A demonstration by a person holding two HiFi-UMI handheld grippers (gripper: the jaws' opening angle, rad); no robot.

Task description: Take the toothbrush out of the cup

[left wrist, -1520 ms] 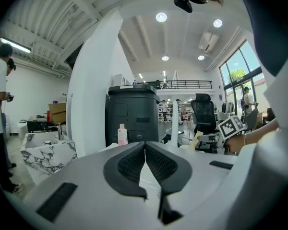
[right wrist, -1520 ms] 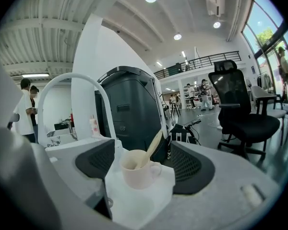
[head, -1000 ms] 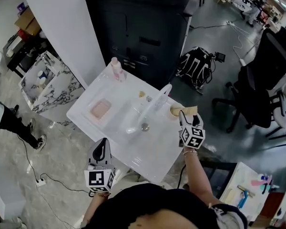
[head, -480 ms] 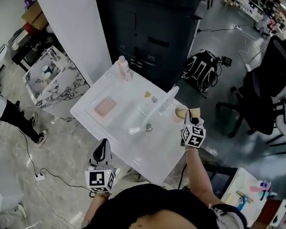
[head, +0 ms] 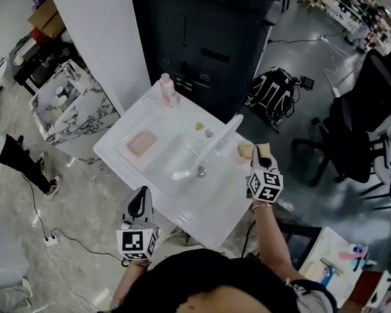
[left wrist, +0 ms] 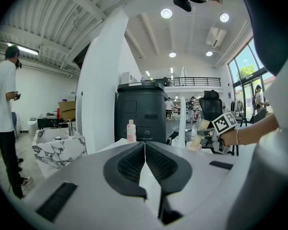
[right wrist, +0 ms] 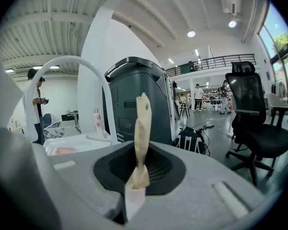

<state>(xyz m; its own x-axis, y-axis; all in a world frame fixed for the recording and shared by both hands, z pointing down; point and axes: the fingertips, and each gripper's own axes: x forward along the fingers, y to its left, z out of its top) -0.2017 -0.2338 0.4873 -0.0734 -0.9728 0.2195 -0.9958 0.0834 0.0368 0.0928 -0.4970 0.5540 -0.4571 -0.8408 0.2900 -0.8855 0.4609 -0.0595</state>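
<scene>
1. Tall black machine (head: pixel 202 38) at the far side, directly behind the table, next to a broad white column (head: pixel 98 25).
2. White table (head: pixel 212 204) with a sunken basin in its middle, set cornerwise in the head view, on a grey marbled floor.
3. Black office chair (head: pixel 371 103) off to the right, well apart from the table.
4. Marble-patterned open cabinet (head: pixel 78 113) to the left, near the table's far left side.
5. Black backpack (head: pixel 272 95) lying on the floor between machine and chair.
6. White arched faucet (head: pixel 223 134) rising over the basin, just left of the cup.
7. At the table's near left edge, left hand-held gripper (left wrist: pixel 145 157), pads pressed together with nothing between them, pointing across the table.
8. At the table's right edge, right hand-held gripper (right wrist: pixel 139 169), closing on the toothbrush, pads against its lower handle.
9. Pink square soap dish (head: pixel 142 142) flat on the left part of the table.
10. Slim pink bottle (head: pixel 168 91) upright at the table's far corner.
11. Small beige cup (head: pixel 244 150) upright near the table's right edge, just beside the faucet.
12. Beige toothbrush (right wrist: pixel 141 133) upright between the right pads; seen from the left gripper view, slanting up from the cup's mouth, lower end at the rim, inside or clear of it not possible to tell.
</scene>
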